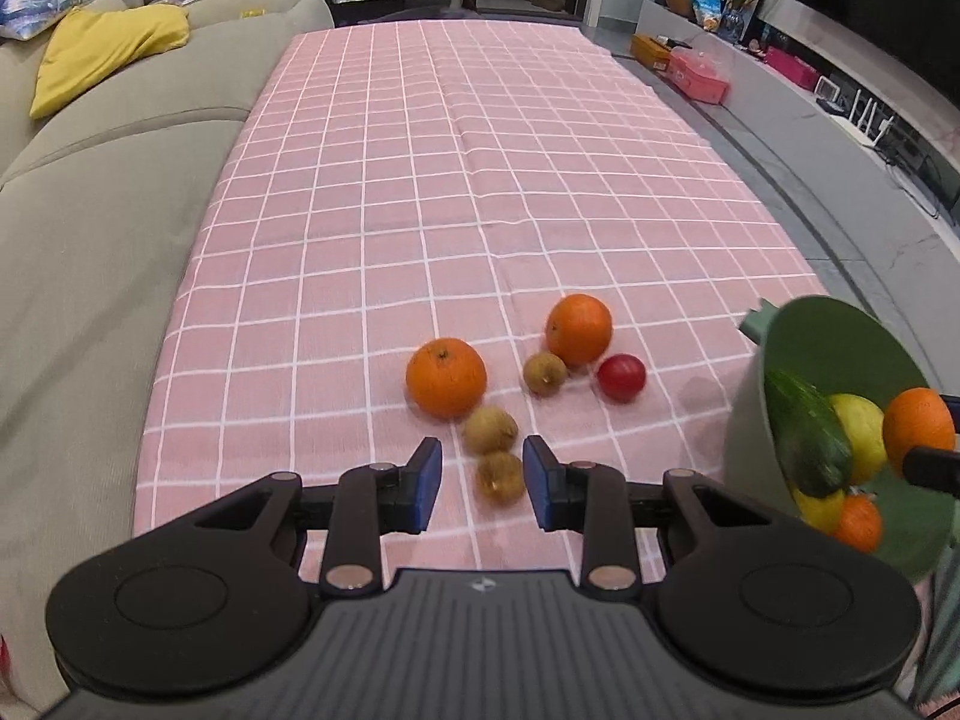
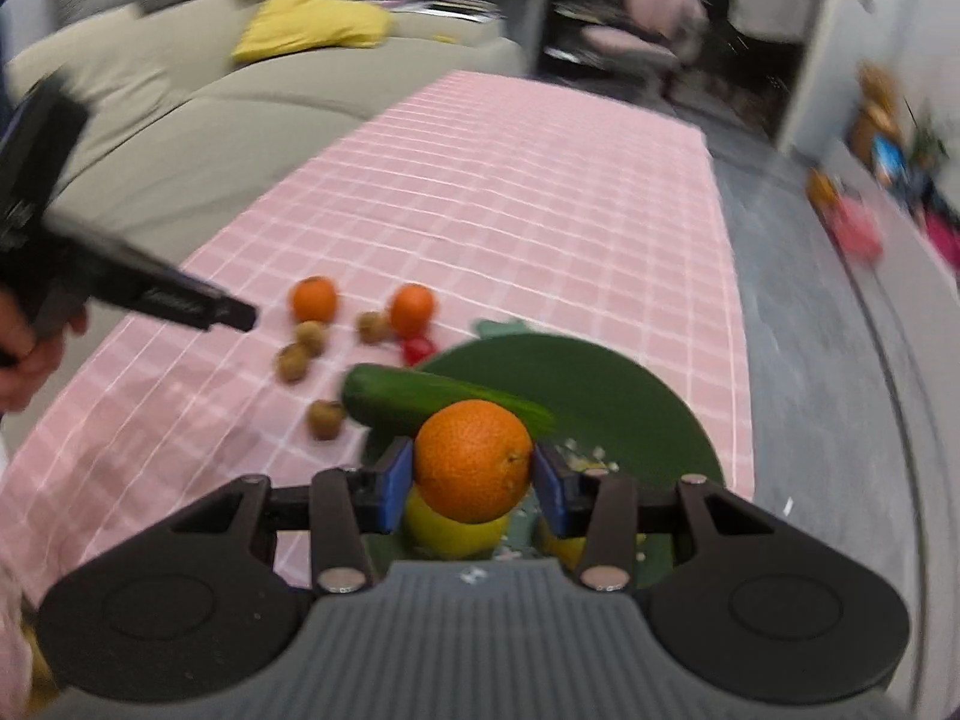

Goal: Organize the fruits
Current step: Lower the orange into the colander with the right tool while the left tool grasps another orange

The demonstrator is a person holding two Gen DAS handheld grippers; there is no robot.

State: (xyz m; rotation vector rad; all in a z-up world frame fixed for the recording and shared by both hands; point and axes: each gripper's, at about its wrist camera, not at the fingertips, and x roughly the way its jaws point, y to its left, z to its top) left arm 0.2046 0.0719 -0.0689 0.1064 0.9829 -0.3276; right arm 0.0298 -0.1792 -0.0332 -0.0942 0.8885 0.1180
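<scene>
My right gripper [image 2: 474,468] is shut on an orange [image 2: 474,461], held over a green bowl [image 2: 600,384] at the table's right edge. The bowl holds a cucumber [image 2: 420,399] and lemons [image 2: 450,531]; the left wrist view also shows a second orange [image 1: 861,522] inside. Two oranges [image 1: 446,377] [image 1: 579,329], a red tomato [image 1: 621,378] and small brown fruits [image 1: 490,430] lie on the pink checked cloth [image 1: 480,150]. My left gripper [image 1: 483,468] hovers open above them. One brown fruit [image 1: 499,477] shows on the cloth between its blue pads [image 1: 429,483], not gripped.
A beige sofa [image 1: 90,240] with a yellow cushion [image 1: 102,51] runs along the table's left side. Grey floor [image 1: 870,228] and a low shelf with boxes [image 1: 699,75] lie to the right. A person's hand [image 2: 24,348] holds the left gripper.
</scene>
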